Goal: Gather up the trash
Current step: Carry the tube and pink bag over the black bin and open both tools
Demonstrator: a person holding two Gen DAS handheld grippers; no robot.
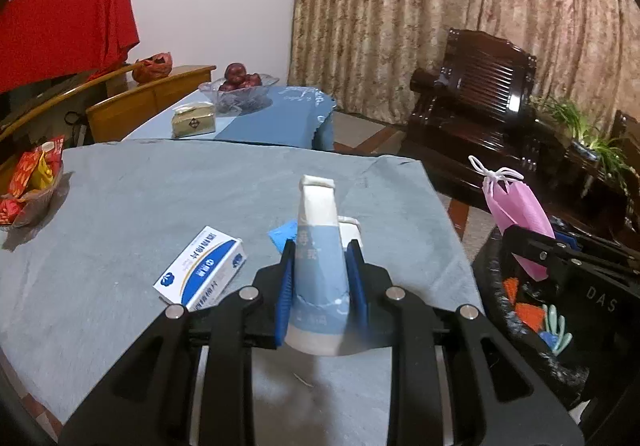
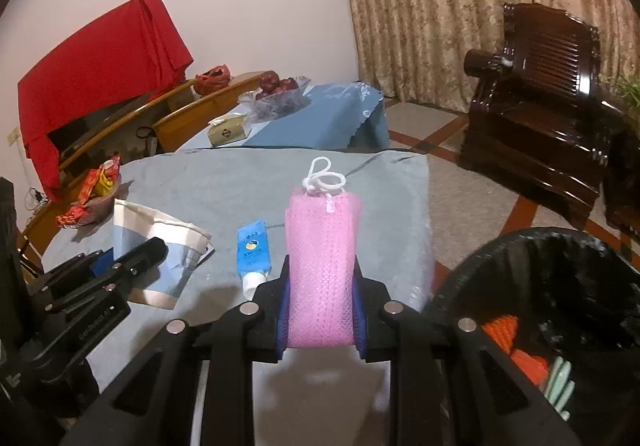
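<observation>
My left gripper (image 1: 320,252) is shut on a squashed blue and white paper cup (image 1: 318,213), held above the grey-blue tablecloth (image 1: 140,205). The right wrist view shows the same cup (image 2: 160,230) at its left. My right gripper (image 2: 322,266) is shut on a pink mesh pouch (image 2: 322,246) with a white cord, also off the table. A blue tube (image 2: 253,252) with a white cap lies on the cloth just behind the pouch. A white and blue carton (image 1: 200,270) lies left of the cup. The black-lined trash bin (image 2: 540,274) stands to the right, below the table edge.
Orange scraps (image 2: 504,330) and a mint-green item (image 2: 560,382) lie in the bin. A snack basket (image 1: 28,181) sits at the table's left edge. Behind are a second table with a fruit bowl (image 1: 240,85) and tissue pack (image 1: 194,119), wooden chairs and a dark armchair (image 1: 480,97).
</observation>
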